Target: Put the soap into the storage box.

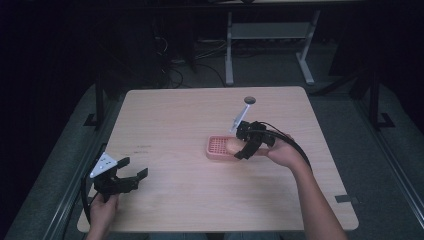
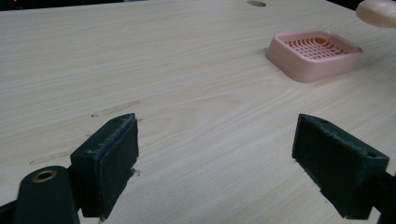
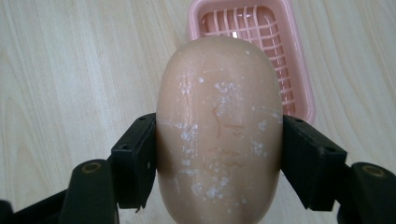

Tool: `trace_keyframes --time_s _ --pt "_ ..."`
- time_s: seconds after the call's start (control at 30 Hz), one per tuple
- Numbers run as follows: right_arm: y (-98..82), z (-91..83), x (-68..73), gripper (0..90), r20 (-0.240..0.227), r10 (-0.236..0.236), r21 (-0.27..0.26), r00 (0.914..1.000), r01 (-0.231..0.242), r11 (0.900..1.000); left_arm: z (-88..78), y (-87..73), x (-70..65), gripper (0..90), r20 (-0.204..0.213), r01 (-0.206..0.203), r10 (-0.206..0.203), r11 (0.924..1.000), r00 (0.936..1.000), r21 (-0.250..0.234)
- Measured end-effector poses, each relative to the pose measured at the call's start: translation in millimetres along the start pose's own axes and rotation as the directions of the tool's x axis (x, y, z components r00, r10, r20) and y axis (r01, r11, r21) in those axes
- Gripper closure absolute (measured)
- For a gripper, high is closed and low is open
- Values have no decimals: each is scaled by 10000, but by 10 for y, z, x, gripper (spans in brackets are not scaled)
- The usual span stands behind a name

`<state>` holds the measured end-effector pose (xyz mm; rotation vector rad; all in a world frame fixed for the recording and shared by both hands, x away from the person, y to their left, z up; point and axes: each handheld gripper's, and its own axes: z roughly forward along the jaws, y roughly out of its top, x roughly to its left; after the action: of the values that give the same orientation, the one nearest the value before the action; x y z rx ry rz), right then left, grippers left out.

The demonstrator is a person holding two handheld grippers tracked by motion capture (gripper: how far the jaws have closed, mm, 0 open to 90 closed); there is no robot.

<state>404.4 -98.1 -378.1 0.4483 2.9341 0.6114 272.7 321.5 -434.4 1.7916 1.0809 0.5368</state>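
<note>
Soap bar, pinched across its width by the right gripper, hangs above the pink soap dish lying at twelve o'clock along its long axis; left gripper spread, idle.

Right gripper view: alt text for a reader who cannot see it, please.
The right tongs clamp a peach-coloured oval bar of soap, flecked with white, between two black jaws. Beyond it, a pink plastic soap dish with a grid floor sits on the pale wooden table.
</note>
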Motion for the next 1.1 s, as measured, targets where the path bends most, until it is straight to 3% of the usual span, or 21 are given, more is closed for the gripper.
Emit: trace_keyframes --time_s 0.5,1.1 --pt "234 92 -98 322 -27 -264 177 9996 264 9995 -4 4 3 143 18 93 -93 10000 10000 -32" --pt "348 372 -220 322 -383 11 275 9993 -1 9996 -2 3 8 143 31 117 -116 9999 9999 -44"
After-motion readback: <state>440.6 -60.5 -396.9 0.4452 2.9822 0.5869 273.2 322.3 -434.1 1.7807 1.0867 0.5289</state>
